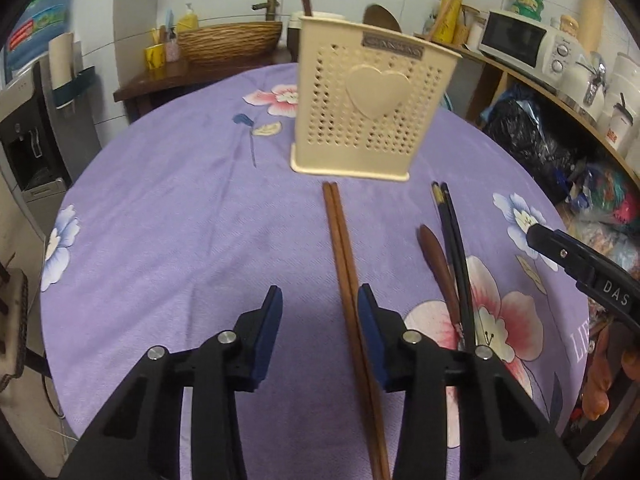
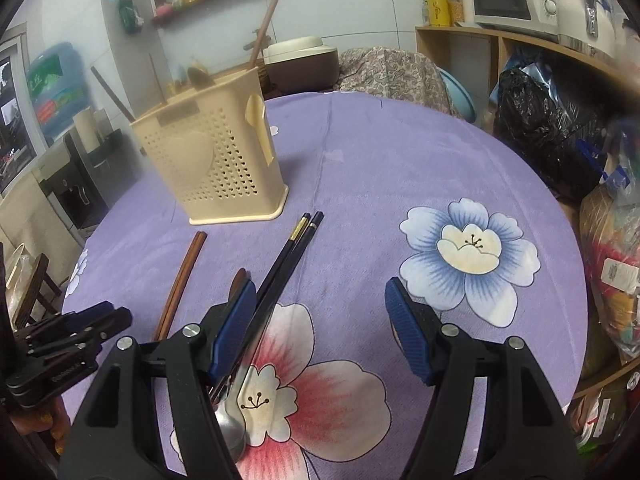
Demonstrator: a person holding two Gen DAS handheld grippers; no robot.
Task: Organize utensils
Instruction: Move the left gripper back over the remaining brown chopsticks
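Brown chopsticks (image 1: 346, 276) between parted left gripper (image 1: 318, 304) fingers (image 1: 269, 320).

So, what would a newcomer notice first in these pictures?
First the cream utensil holder with a heart on its front, standing on the purple flowered tablecloth. Before it lie brown chopsticks, black chopsticks and a metal spoon. Both the left gripper and right gripper are open.

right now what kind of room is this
Most likely a home kitchen or dining corner: a white microwave on a wooden shelf, a faucet over a basin, and a utensil holder on a cloth-covered table.
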